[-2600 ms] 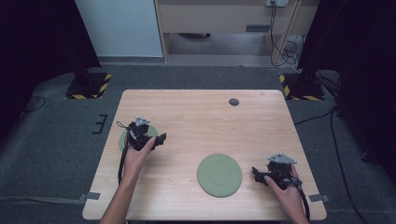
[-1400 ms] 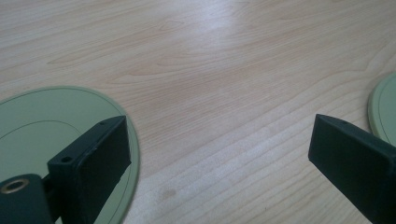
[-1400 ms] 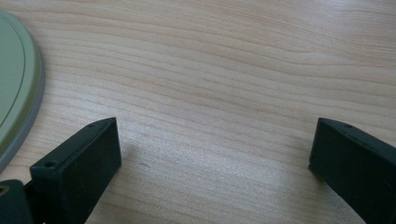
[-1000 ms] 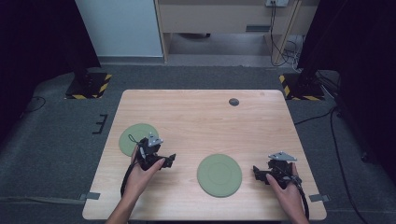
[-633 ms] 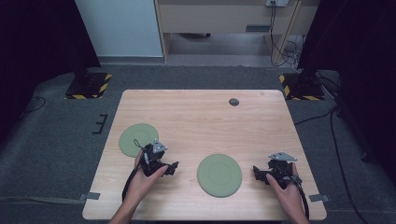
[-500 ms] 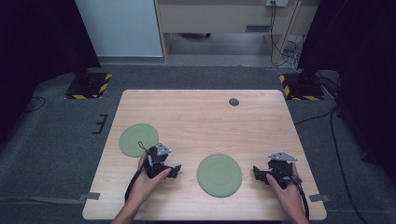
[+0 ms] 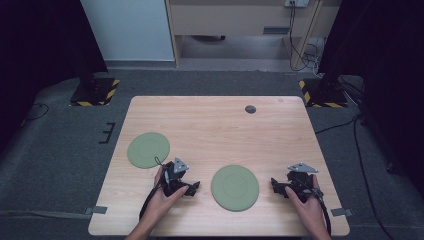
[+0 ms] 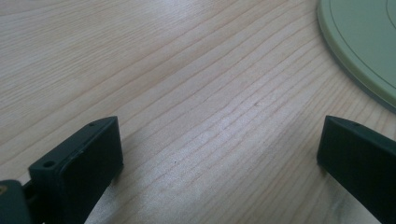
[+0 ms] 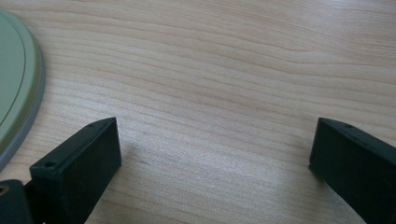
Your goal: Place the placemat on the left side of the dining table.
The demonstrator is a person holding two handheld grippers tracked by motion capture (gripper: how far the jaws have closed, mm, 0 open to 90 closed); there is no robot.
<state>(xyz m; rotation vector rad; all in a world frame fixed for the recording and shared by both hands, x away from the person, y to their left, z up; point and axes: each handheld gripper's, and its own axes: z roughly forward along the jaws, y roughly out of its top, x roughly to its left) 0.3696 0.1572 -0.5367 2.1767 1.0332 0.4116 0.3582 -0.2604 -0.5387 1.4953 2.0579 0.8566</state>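
While no writing readable, left gripper (image 7: pixel 191 187) and right gripper (image 7: pixel 278 185) flank green plate (image 7: pixel 234 187), fingers apart.

Left claw (image 7: pixel 192 187) moved off left plate (image 7: pixel 148 149) toward centre plate (image 7: pixel 234 187).

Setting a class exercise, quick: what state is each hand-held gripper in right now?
Left hand-held gripper: open, holding nothing, over bare table.
Right hand-held gripper: open, holding nothing.
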